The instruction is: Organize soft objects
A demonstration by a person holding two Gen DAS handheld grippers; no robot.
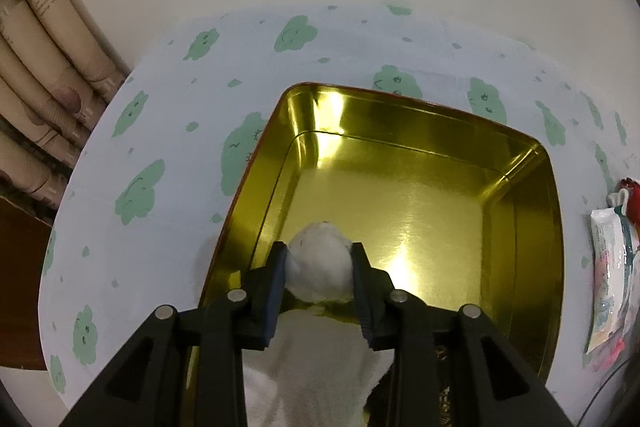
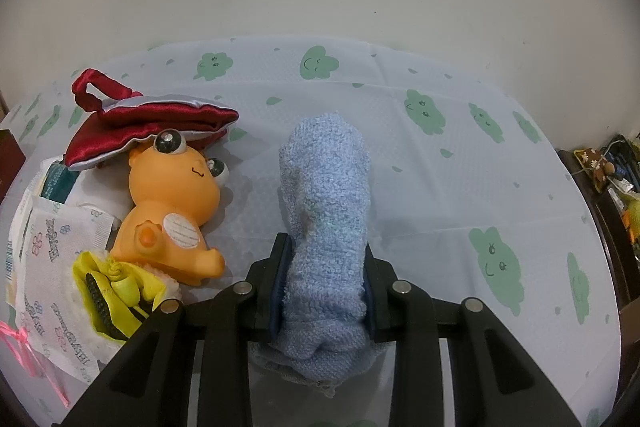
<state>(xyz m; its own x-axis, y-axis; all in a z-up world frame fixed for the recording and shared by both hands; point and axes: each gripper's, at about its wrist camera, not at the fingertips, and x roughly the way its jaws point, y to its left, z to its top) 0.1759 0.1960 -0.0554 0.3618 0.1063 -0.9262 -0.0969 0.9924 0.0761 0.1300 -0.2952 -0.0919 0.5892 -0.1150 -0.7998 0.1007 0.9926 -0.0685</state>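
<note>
Left wrist view: left gripper [image 1: 320,263] fingers clamp white cloth [image 1: 318,269] above gold tin [image 1: 532,227], positioned for deposit; right gripper [image 2: 325,267] fingers pinch blue towel [image 2: 326,211].

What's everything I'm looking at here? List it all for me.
Tin: one, gold inside, on the tablecloth.
White cloth: one, held over the tin.
Blue towel: one, held above the tablecloth.
Toy: one, orange, lying on its side.
Pouch: one, red satin, above the toy.
Packets: several, white, left edge.
Tablecloth: one, pale blue, green clouds.
Left gripper: black, shut on the white cloth.
Right gripper: black, shut on the blue towel.
</note>
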